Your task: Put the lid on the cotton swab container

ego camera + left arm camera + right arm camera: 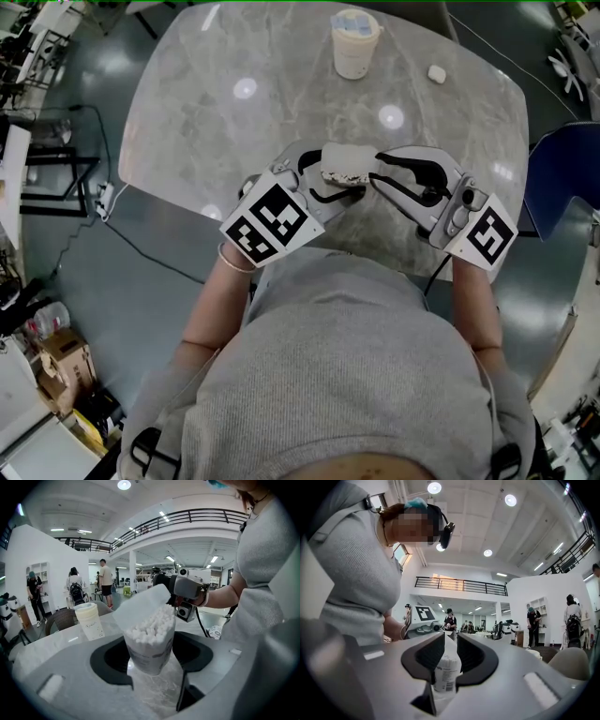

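The left hand-held gripper (151,654) is clamped around the open cotton swab container (150,644), above the worktop's (234,112) near edge. To its right, the right hand-held gripper (451,652) pinches the lid (138,606), slanted at the container's mouth.

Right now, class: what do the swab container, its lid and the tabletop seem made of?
Cotton swab container: clear thin plastic, probably; swabs show through its wall. Lid: frosted translucent plastic, seemingly. Table: veined grey stone or imitation, polished; lamps reflect in it.
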